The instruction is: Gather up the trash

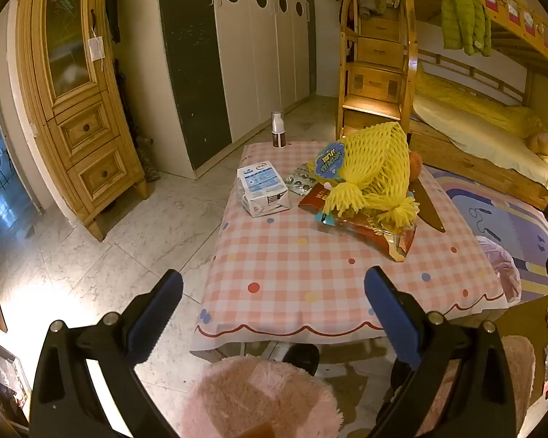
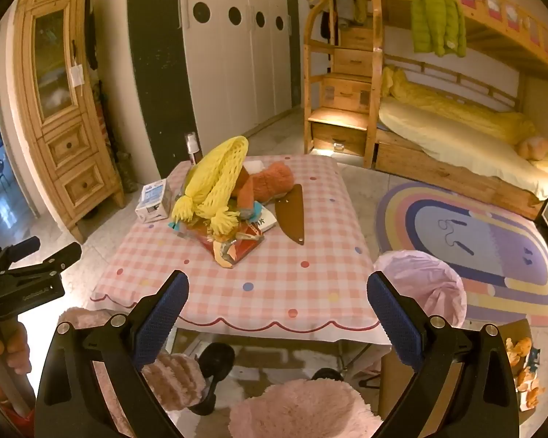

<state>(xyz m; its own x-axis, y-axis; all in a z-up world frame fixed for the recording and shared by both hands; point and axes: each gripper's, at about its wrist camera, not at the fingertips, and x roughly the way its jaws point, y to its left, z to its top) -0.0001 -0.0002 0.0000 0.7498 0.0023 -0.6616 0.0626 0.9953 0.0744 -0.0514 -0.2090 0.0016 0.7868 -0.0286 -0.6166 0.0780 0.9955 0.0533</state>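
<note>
Grippers, left [image 1: 274, 292] and right [image 2: 277, 295], gape empty; grabbing foam net [image 2: 215, 182] at 11 o'clock risks dragging knife [image 2: 292, 211] off table [image 2: 274, 292].

Checked-cloth table [image 1: 292, 273] w/ carton [image 1: 262, 189], bottle [image 1: 278, 129], yellow foam net [image 1: 376, 171], snack bag [image 1: 376, 230].
</note>
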